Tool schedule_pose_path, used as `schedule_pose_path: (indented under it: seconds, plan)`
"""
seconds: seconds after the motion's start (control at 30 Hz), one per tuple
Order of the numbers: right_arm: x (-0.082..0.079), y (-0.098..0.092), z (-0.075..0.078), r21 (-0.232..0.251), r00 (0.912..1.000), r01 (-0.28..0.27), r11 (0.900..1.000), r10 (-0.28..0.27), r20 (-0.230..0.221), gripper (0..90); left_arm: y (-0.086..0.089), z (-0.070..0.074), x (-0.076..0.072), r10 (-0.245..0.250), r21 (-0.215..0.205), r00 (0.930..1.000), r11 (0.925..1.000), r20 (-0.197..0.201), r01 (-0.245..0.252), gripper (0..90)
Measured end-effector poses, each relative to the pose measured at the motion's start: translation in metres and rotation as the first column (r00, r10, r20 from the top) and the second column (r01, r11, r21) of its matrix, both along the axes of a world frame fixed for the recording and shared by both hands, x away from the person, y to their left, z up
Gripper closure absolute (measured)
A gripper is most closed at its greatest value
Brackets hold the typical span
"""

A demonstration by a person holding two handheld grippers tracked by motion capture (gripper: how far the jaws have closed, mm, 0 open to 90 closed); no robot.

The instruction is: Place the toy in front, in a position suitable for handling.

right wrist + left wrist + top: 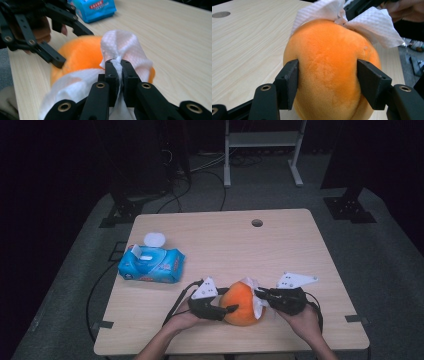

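Note:
An orange plush ball point(240, 307) sits near the table's front edge, between my two grippers. My left gripper point(227, 309) holds it from the left. In the left gripper view both pads point(288, 82) press into the plush's point(329, 50) sides. A white wipe point(256, 305) drapes over the plush's right side and top. My right gripper point(260, 296) is shut on it. In the right gripper view the jaws point(119, 67) pinch a bunched fold of the wipe point(125, 42) against the plush point(80, 55), with the left gripper point(72, 47) beyond.
A blue pack of wet wipes point(152, 264) lies at the table's left with its flap up. A white round lid point(154, 239) sits just behind it. A cable hole point(257, 223) is near the far edge. Both hands rest at the front edge of the wooden table point(300, 245).

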State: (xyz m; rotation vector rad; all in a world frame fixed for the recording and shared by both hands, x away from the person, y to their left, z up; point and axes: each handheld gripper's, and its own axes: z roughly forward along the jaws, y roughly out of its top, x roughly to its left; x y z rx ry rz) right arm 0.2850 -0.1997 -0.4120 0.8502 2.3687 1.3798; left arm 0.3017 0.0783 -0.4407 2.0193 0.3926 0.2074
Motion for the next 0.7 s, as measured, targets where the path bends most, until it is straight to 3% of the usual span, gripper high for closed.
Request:
schedule_pose_path:
  seconds: [0.07, 0.13, 0.2, 0.27, 0.4, 0.57, 0.67, 0.7]
  plan:
    - [-0.002, 0.004, 0.004, 0.022, 0.9999, -0.017, 1.0, 0.017, 0.003, 84.5, 0.001, -0.001, -0.001, -0.005, 0.004, 1.0, 1.0, 0.008, 0.005, 36.6]
    - [-0.003, 0.008, 0.006, 0.009, 0.9996, -0.026, 1.0, 0.026, 0.01, 84.4, 0.002, -0.001, -0.001, -0.001, 0.006, 0.9999, 1.0, 0.012, 0.001, 36.5]
    - [-0.001, 0.006, 0.002, 0.001, 0.9998, -0.018, 1.0, 0.018, -0.01, 84.5, 0.004, -0.002, -0.001, 0.001, 0.006, 1.0, 1.0, 0.009, -0.001, 36.5]
    - [0.003, -0.002, -0.003, 0.006, 0.9991, 0.001, 1.0, -0.001, -0.043, 84.5, 0.005, -0.002, 0.0, 0.003, 0.003, 1.0, 1.0, 0.001, -0.003, 36.5]
    - [0.007, -0.011, -0.005, -0.02, 0.9963, 0.063, 0.998, -0.064, -0.057, 84.4, 0.006, -0.003, 0.002, -0.002, 0.005, 1.0, 1.0, -0.006, 0.002, 36.6]
    - [0.004, -0.004, 0.0, 0.04, 0.9985, 0.014, 0.999, -0.012, -0.054, 84.4, 0.009, -0.005, 0.004, -0.005, 0.011, 0.9999, 0.9999, -0.011, 0.005, 36.7]
    - [0.008, -0.006, -0.006, 0.017, 0.9965, 0.018, 1.0, -0.017, -0.082, 84.5, 0.011, -0.006, 0.005, 0.001, 0.004, 0.9998, 1.0, -0.02, -0.001, 36.9]
    - [0.011, -0.009, -0.01, -0.013, 0.9949, 0.032, 0.999, -0.033, -0.095, 84.4, 0.011, -0.007, 0.005, 0.002, 0.004, 0.9998, 1.0, -0.019, -0.002, 36.9]
